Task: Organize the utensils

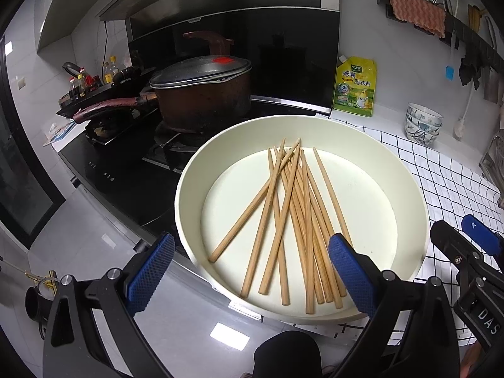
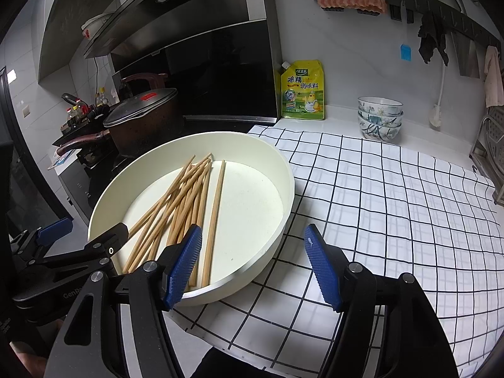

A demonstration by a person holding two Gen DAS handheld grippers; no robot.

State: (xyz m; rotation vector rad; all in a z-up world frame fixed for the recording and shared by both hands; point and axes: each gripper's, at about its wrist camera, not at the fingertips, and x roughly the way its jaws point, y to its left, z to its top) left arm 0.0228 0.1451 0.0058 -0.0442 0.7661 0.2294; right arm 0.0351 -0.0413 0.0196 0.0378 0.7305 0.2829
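Chopsticks [image 1: 293,217] lie loosely fanned in the white pan [image 1: 189,173]: light, stiff, slick. Pinch one mid-shaft. Left gripper [image 1: 252,271] and right gripper [image 2: 253,266] both spread, empty.

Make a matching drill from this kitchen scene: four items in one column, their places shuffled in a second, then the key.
1. chopsticks
2. stacked bowls
3. seasoning pouch
4. lidded pot

A. on the stove burner
B. leaning on the wall beside the hood
C. lying in the white pan
D. on the counter behind the checked cloth

Pairs: 1-C, 2-D, 3-B, 4-A
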